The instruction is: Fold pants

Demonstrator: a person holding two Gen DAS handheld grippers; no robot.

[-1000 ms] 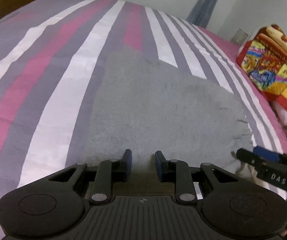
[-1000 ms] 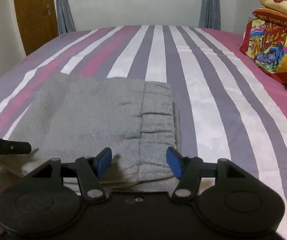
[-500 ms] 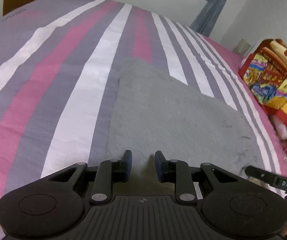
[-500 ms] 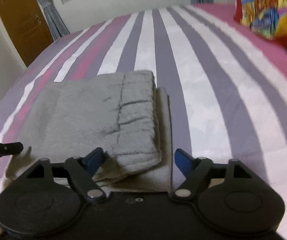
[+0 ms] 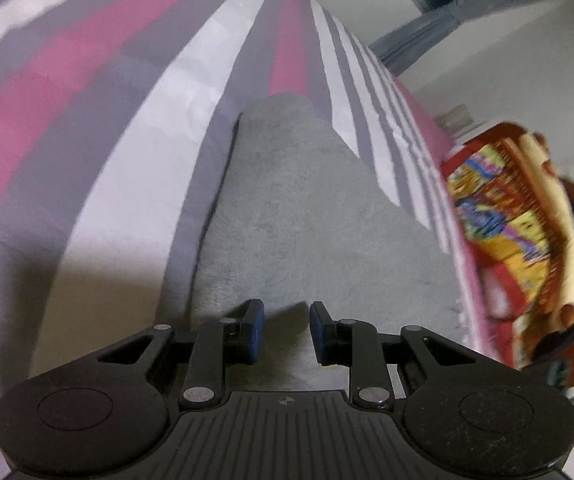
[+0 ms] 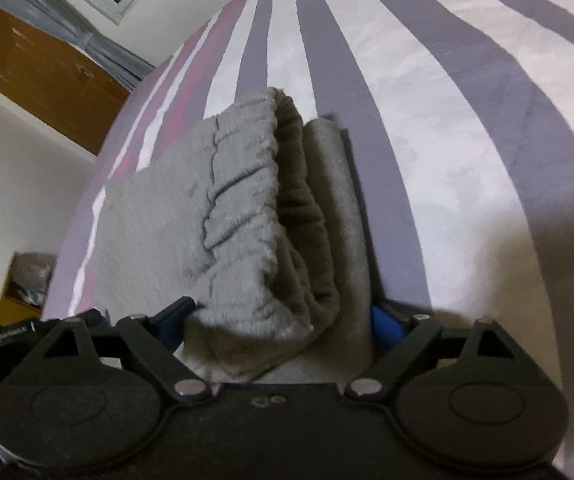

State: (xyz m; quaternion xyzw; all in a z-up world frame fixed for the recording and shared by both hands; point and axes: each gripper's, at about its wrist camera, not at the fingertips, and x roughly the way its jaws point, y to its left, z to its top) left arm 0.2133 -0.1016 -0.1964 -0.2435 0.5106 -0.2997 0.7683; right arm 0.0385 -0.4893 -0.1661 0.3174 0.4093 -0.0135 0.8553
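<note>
Grey fleece pants (image 5: 299, 216) lie folded on the striped bed. In the right wrist view the elastic waistband end (image 6: 247, 216) of the pants faces me in stacked layers. My right gripper (image 6: 283, 316) is open, its jaws spread around the near corner of the folded stack, with cloth between the blue pads. My left gripper (image 5: 285, 334) is open with a narrow gap, empty, its tips just over the near edge of the pants.
The bed (image 5: 87, 120) has pink, white and grey stripes. A colourful folded blanket (image 5: 511, 216) lies at the right edge. A wooden door (image 6: 51, 76), curtains and a box (image 6: 27, 280) on the floor stand left of the bed.
My right gripper has dropped low and pushed forward so the pants' waistband corner now lies between its jaws. My left gripper has tilted and moved in along the pants' left edge.
</note>
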